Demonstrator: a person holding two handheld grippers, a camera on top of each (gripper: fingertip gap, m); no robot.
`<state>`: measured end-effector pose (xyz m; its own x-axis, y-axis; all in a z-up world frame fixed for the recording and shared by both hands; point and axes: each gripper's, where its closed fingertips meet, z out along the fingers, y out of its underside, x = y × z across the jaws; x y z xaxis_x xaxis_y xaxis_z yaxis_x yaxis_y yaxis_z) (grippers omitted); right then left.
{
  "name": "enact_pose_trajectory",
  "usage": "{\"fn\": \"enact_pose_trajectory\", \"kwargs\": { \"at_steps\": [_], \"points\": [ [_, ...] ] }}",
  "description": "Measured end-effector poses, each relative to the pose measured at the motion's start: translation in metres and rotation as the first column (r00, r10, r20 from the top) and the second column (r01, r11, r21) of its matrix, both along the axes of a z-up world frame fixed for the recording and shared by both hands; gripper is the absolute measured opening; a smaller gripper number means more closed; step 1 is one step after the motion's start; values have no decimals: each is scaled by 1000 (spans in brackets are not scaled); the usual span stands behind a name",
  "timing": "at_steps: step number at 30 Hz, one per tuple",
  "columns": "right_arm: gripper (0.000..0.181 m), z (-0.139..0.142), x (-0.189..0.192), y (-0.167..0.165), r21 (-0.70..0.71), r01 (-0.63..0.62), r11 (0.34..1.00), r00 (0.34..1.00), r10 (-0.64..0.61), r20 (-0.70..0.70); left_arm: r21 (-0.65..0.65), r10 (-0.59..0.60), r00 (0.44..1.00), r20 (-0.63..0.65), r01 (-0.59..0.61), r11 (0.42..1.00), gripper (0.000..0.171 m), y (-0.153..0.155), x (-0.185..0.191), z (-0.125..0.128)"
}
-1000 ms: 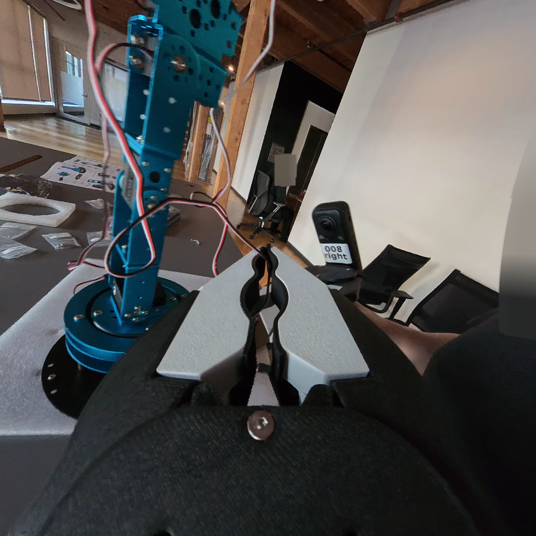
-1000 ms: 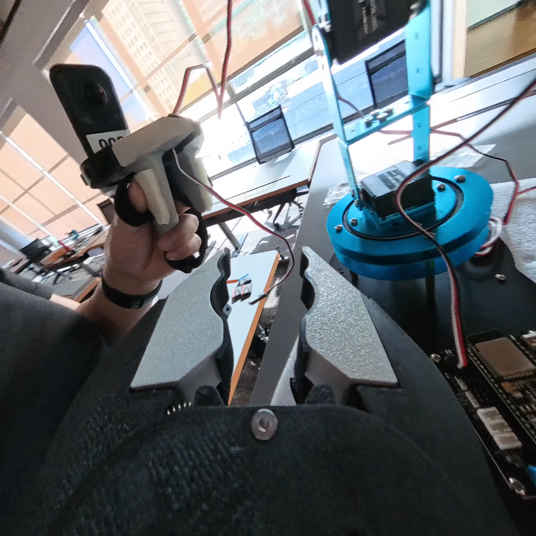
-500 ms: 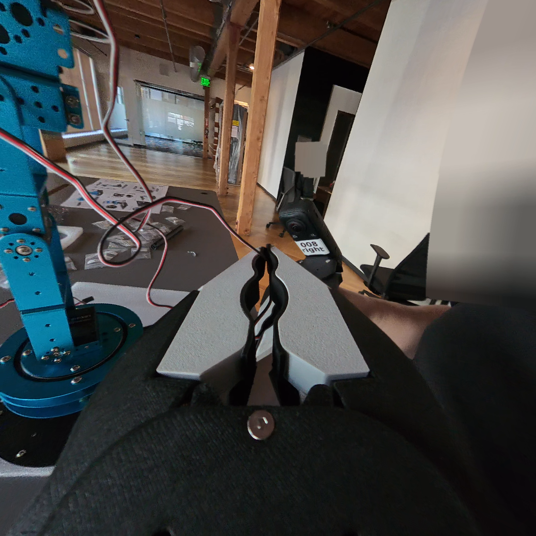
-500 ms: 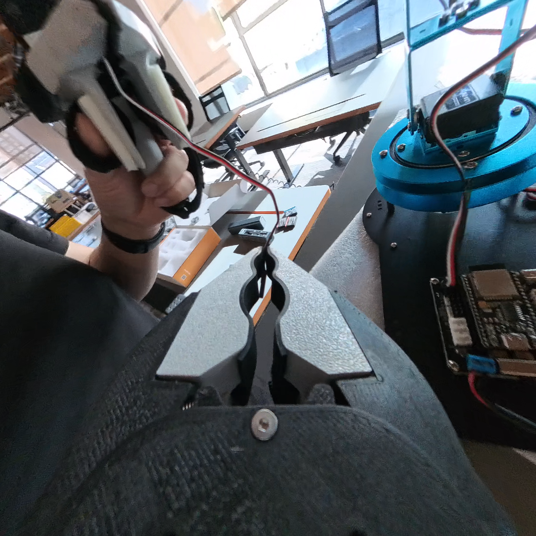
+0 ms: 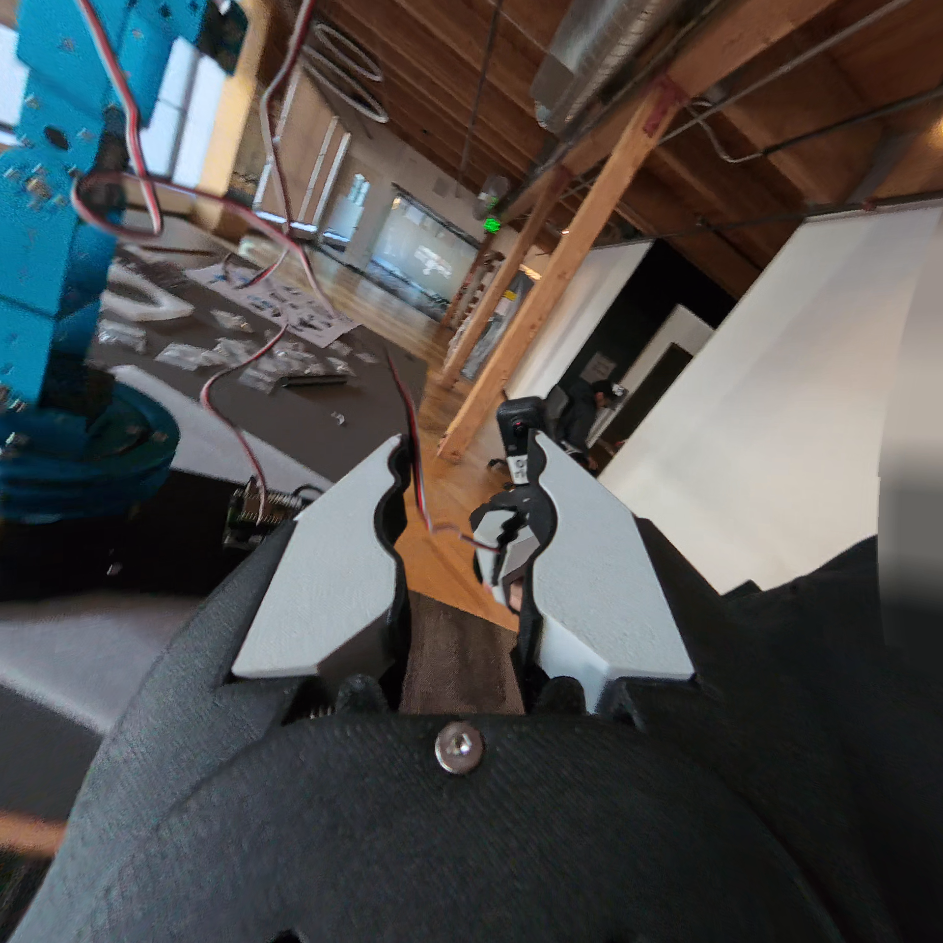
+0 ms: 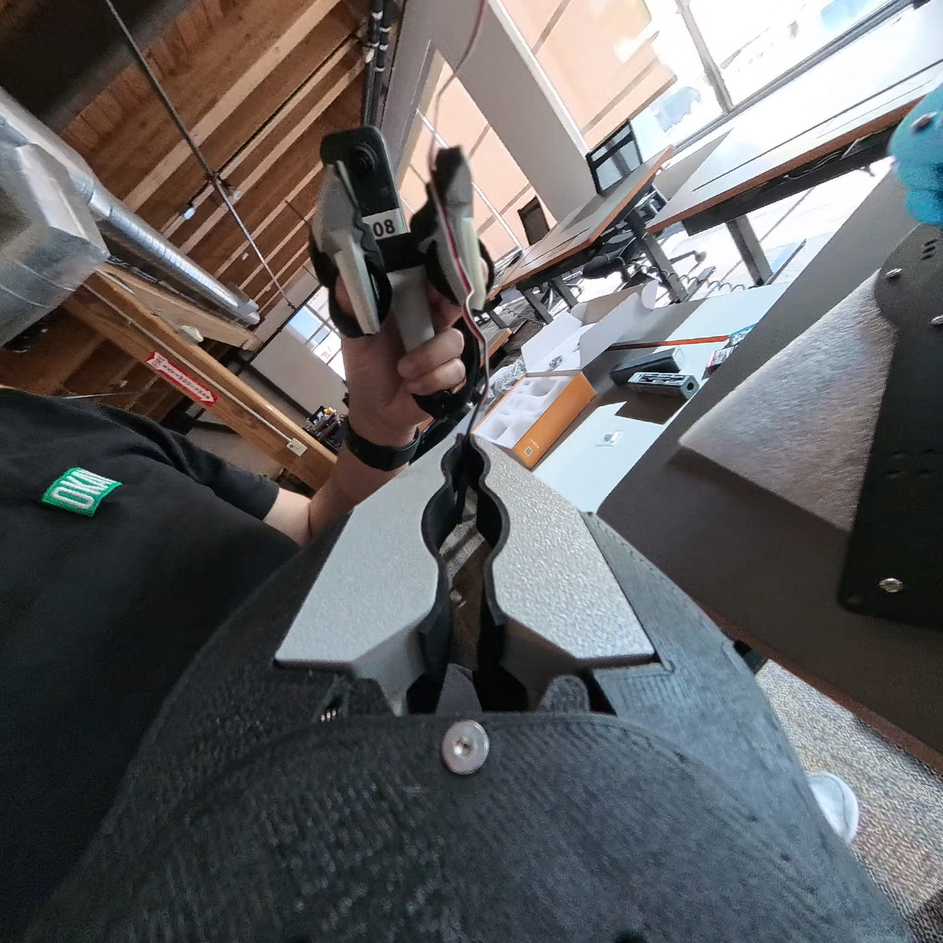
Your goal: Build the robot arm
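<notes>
Wire (image 6: 477,357), striped red, white and black, runs from my right claw (image 6: 467,449), pinched there, up past my left claw (image 5: 467,454), gaping wide. Blue robot arm (image 5: 46,245) stands on the bench (image 5: 306,403) at left.

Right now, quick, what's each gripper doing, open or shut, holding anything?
Left gripper: open, a servo wire running loose along one of its fingers.
Right gripper: shut on the same wire's end.
</notes>
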<state>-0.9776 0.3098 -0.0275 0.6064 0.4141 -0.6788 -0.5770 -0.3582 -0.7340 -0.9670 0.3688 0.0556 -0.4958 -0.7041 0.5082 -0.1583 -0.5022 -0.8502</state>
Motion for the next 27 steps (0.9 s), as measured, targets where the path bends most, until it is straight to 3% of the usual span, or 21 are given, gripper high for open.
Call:
{"fn": "enact_pose_trajectory", "kwargs": {
  "at_steps": [3,5,10,12,18,22,27],
  "points": [
    [0,-5,-11,-2,16,-11,1000,1000,11,-20,-17,2,992,-125,-5,1000,45,-6,-11,-35],
    [0,-6,-17,1,26,-12,1000,998,14,-65,-75,-79,977,-197,65,995,43,-21,-18,-58],
    [0,-19,-30,9,-8,-30,1000,998,29,-60,-241,-254,940,-229,199,950,28,-52,-18,-88],
    [0,-24,-34,12,-32,-45,998,998,44,-39,-255,-300,928,-223,242,936,1,-54,-15,-91],
    [0,-31,-31,26,-43,-30,999,999,31,14,-217,-334,916,-224,287,933,0,-38,-5,-94],
    [29,-29,-20,25,-26,-10,1000,999,11,32,-262,-336,916,-219,276,925,0,-19,1,-88],
    [22,-9,22,9,33,47,998,998,-46,-39,-251,-315,921,-228,257,933,0,-19,5,-79]
  ]
}}
